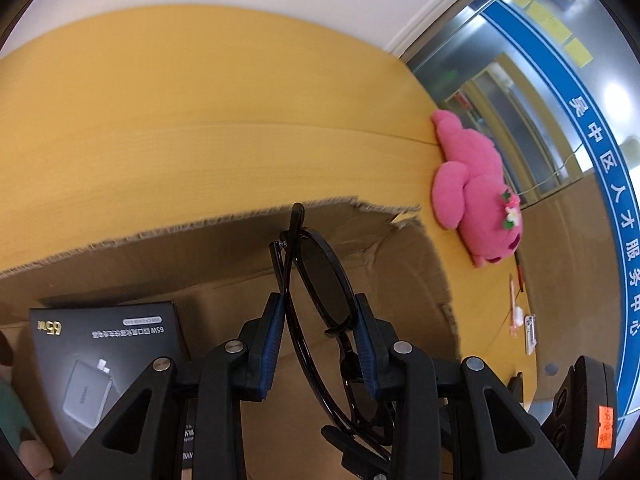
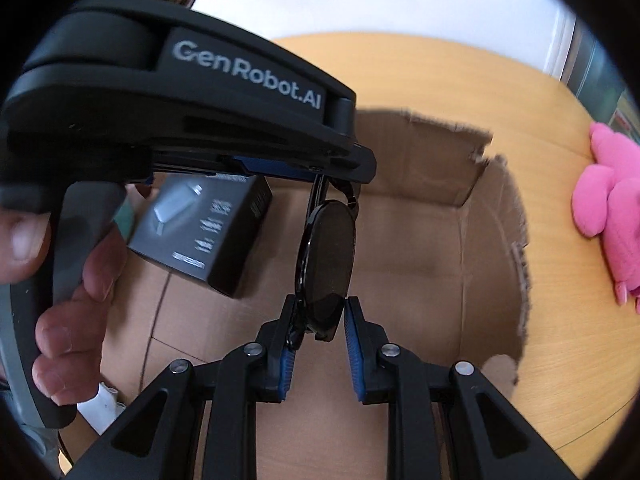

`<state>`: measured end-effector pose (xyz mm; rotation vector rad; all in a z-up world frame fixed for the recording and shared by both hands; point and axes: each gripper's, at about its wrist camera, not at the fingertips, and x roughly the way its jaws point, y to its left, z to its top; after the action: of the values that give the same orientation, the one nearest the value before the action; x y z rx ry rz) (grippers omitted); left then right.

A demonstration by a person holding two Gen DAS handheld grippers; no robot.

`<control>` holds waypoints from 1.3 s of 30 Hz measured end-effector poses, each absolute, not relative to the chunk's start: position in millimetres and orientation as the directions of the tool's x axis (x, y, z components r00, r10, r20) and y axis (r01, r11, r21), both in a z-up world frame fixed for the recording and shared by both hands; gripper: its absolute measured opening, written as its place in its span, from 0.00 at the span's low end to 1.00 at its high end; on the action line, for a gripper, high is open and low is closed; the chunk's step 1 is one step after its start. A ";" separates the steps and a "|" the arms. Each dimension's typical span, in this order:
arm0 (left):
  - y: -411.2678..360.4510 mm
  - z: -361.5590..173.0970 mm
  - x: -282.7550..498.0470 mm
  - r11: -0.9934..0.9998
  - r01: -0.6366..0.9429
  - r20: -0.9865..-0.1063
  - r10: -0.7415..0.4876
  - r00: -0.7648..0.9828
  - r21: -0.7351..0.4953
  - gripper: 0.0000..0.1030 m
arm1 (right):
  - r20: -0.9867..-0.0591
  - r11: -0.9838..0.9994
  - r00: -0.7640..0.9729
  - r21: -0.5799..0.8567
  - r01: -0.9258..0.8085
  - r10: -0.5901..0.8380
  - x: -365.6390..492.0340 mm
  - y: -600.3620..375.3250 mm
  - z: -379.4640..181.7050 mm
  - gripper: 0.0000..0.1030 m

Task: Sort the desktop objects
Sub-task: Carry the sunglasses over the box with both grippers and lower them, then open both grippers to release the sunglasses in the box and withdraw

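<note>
Wooden desk (image 1: 160, 100): cardboard box (image 2: 460, 248) holds charger box (image 1: 100, 364); both grippers' fingers (image 1: 362, 332) clamp sunglasses (image 1: 320, 276) above it

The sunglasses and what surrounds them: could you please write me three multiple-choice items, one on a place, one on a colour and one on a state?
1. Where does the black box lie?
A. inside the cardboard box
B. on the bare table beside the toy
C. on the floor

2. What colour is the plush toy on the table?
A. green
B. pink
C. white

3. How are the sunglasses held?
A. lying loose in the carton
B. by one gripper only
C. by both, the left gripper and the right gripper

Answers: 1 A, carton walls rise around it; 2 B, it is plainly pink; 3 C, each wrist view shows blue pads on the frame.
</note>
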<state>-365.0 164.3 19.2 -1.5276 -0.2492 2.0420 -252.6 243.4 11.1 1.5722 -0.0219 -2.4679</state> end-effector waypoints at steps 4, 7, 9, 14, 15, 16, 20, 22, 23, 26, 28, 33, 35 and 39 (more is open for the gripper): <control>169.7 1.7 -364.4 -0.827 -0.321 -0.836 0.527 -0.152 -0.462 0.34 | -0.917 -0.980 -0.357 0.134 0.146 -0.178 -254.1 245.9 -6.7 0.21; 174.6 -10.5 -363.4 -0.835 -0.309 -0.848 0.512 -0.137 -0.455 0.36 | -0.928 -0.982 -0.328 0.144 0.120 -0.176 -253.3 249.4 -20.4 0.21; 176.6 -8.3 -361.6 -0.841 -0.311 -0.852 0.503 -0.147 -0.443 0.40 | -0.924 -0.982 -0.334 0.157 0.109 -0.185 -251.4 251.7 -22.8 0.21; 170.7 8.2 -352.3 -0.867 -0.298 -0.867 0.462 -0.185 -0.399 0.63 | -0.925 -0.986 -0.345 0.136 0.098 -0.162 -240.6 247.5 -17.1 0.40; 167.9 16.3 -346.7 -0.878 -0.301 -0.872 0.443 -0.210 -0.373 0.67 | -0.920 -0.985 -0.357 0.132 0.110 -0.163 -235.8 244.9 -13.2 0.44; 163.9 26.0 -340.2 -0.885 -0.305 -0.871 0.429 -0.240 -0.352 0.67 | -0.913 -0.985 -0.374 0.122 0.124 -0.160 -229.5 241.7 -7.6 0.52; 139.3 82.9 -292.4 -0.887 -0.349 -0.816 0.431 -0.386 -0.303 0.77 | -0.877 -0.985 -0.462 0.069 0.159 -0.136 -197.6 233.4 21.8 0.65; 125.3 107.6 -264.3 -0.890 -0.358 -0.778 0.430 -0.458 -0.281 0.84 | -0.853 -0.984 -0.502 0.070 0.163 -0.143 -177.6 233.4 37.4 0.66; 115.8 123.2 -241.9 -0.894 -0.363 -0.750 0.425 -0.507 -0.262 0.87 | -0.839 -0.984 -0.524 0.069 0.162 -0.145 -166.5 235.1 45.1 0.66; 91.8 152.2 -183.7 -0.907 -0.366 -0.676 0.405 -0.616 -0.210 0.97 | -0.787 -0.988 -0.605 0.036 0.148 -0.119 -126.7 236.2 72.1 0.72; 78.3 164.2 -149.3 -0.920 -0.351 -0.627 0.378 -0.682 -0.173 0.99 | -0.745 -0.990 -0.659 0.014 0.137 -0.102 -112.9 228.5 93.6 0.75; 47.2 175.3 -62.0 -0.967 -0.248 -0.494 0.244 -0.835 -0.060 1.00 | -0.680 -0.990 -0.725 0.000 0.143 -0.105 -78.3 223.5 110.5 0.77; 38.0 171.7 -39.7 -0.969 -0.236 -0.486 0.241 -0.840 -0.072 1.00 | -0.672 -0.988 -0.732 -0.005 0.154 -0.111 -62.4 217.1 108.4 0.77; 25.5 157.6 -8.8 -0.974 -0.210 -0.491 0.225 -0.842 -0.087 1.00 | -0.660 -0.985 -0.742 -0.017 0.173 -0.118 -32.8 206.0 106.6 0.77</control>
<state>-8.8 25.5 157.6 -0.7552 -0.0439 2.8143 -32.8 206.0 106.6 1.0503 0.1157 -2.7922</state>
